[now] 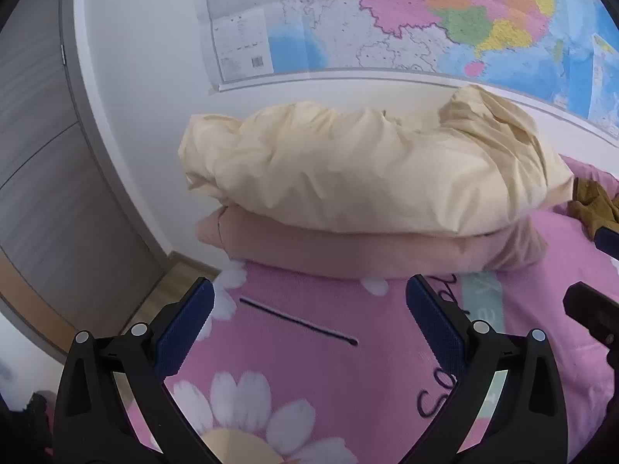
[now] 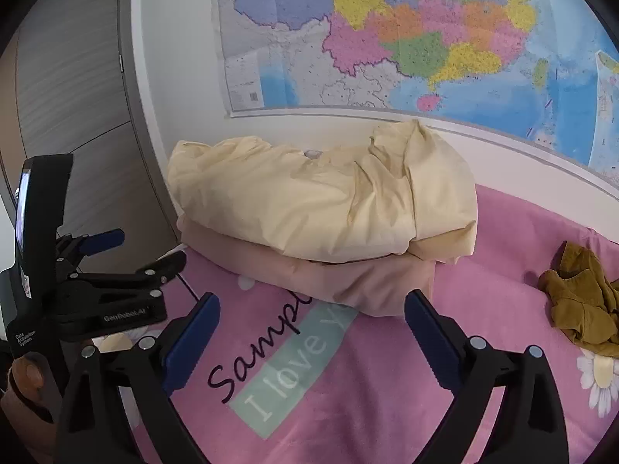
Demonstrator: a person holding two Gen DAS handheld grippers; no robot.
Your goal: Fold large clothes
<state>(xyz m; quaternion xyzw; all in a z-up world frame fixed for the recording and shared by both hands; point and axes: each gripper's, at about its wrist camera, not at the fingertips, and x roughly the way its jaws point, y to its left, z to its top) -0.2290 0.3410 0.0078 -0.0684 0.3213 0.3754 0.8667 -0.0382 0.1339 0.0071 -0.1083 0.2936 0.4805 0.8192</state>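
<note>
A crumpled mustard-brown garment [image 2: 580, 305] lies on the pink flowered bed sheet [image 2: 387, 386] at the right; it also shows at the right edge of the left wrist view [image 1: 592, 205]. My left gripper [image 1: 309, 305] is open and empty above the sheet, facing the bedding stack. My right gripper [image 2: 311, 321] is open and empty, well left of the garment. The left gripper also shows from the side in the right wrist view [image 2: 127, 251], held in a hand.
A cream quilt [image 1: 367, 166] lies on a folded pink blanket [image 1: 367, 251] against the white wall. A wall map [image 1: 387, 19] hangs above. A grey wardrobe door [image 1: 46, 154] stands at the left. A thin dark cord [image 1: 298, 321] lies on the sheet.
</note>
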